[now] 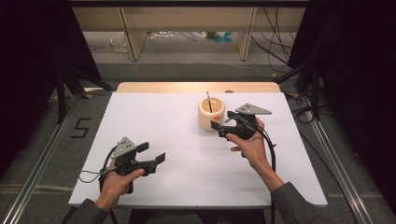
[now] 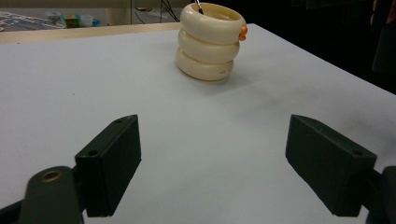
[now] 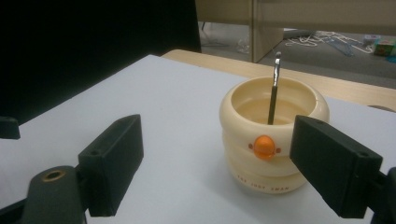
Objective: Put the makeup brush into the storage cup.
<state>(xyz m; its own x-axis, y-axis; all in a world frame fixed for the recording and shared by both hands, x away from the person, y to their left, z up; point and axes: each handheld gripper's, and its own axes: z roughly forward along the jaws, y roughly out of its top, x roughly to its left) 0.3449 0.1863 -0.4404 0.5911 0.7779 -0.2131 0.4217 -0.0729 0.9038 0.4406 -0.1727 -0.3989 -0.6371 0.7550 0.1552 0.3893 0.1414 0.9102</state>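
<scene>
Likely light, rigid, slick: cream ribbed holder (image 3: 273,140) on worktop (image 1: 187,154), thin brush (image 3: 274,88) inside, best pinched across rim; right tongs (image 3: 233,163) and left tongs (image 2: 210,163) released.

Grey long sleeves (image 1: 292,205) cover both forearms. Each matte black two-jaw gripper (image 1: 140,156) carries a grey three-cornered plate (image 1: 252,109). Black cables (image 1: 271,151) trail behind.

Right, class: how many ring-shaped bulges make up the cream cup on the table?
3, stacked one on another: the bottom ring on the table, the middle ring above it, and the top ring forming the rim, with an orange knob.
</scene>
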